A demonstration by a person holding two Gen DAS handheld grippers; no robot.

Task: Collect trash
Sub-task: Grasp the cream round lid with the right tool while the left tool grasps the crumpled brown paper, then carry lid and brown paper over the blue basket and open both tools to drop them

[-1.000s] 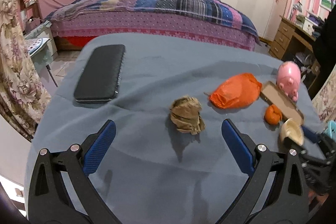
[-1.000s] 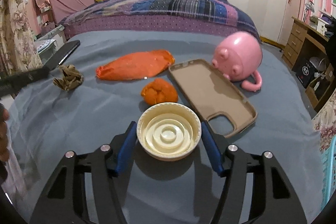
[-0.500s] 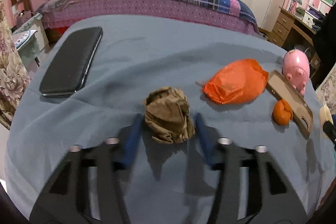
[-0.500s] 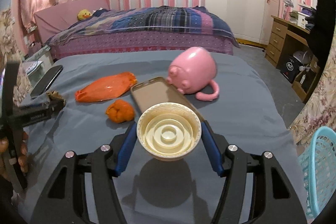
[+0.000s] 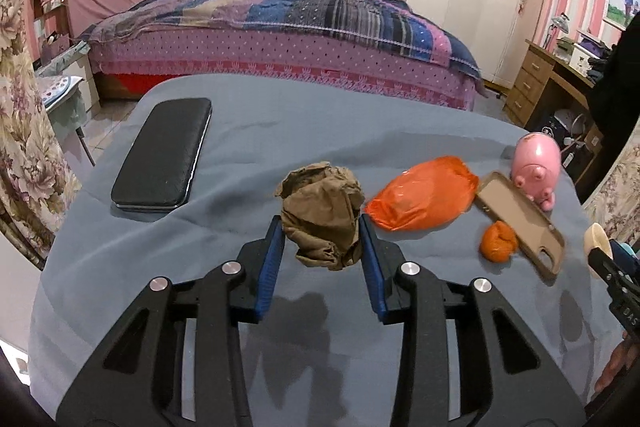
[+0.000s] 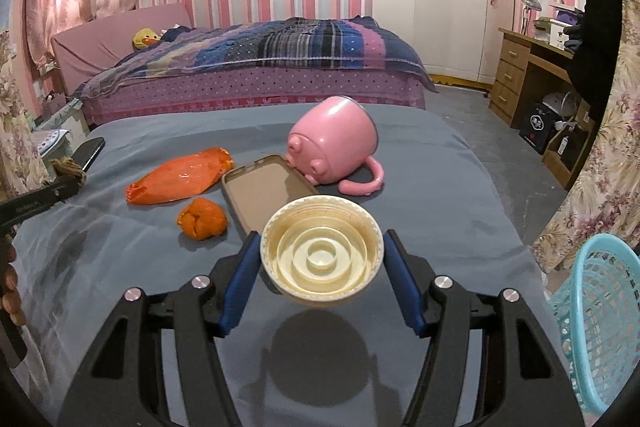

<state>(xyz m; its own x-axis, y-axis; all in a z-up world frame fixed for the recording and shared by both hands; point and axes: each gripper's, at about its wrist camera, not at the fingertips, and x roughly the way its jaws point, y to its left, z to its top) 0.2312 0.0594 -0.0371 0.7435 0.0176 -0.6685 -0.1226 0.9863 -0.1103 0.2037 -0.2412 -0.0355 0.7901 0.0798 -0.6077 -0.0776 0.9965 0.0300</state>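
Observation:
A crumpled brown paper wad point(image 5: 320, 195) sits between the blue pads of my left gripper point(image 5: 320, 227). The jaws are closing, both pads press on the wad, and it hangs just above the grey cloth with its shadow below. My right gripper point(image 6: 321, 247) is shut on a round cream plastic lid point(image 6: 322, 259), held clear of the table. An orange plastic bag point(image 5: 420, 199) and a small orange peel ball point(image 5: 498, 241) lie on the cloth to the right of the wad. In the right wrist view they are the bag point(image 6: 180, 179) and the ball point(image 6: 204, 223), ahead and to the left.
A tan phone case point(image 6: 264, 195) and a tipped pink pig mug point(image 6: 332, 147) lie beyond the lid. A black flat case point(image 5: 164, 155) lies at the far left of the grey-clothed table point(image 5: 280, 115). A teal mesh basket point(image 6: 596, 315) stands off the table's right edge. A bed is behind.
My left gripper moved forward around the brown wad, its jaws came in onto it, and the wad now hangs off the cloth. The right gripper carried the lid back and up; the basket came into view.

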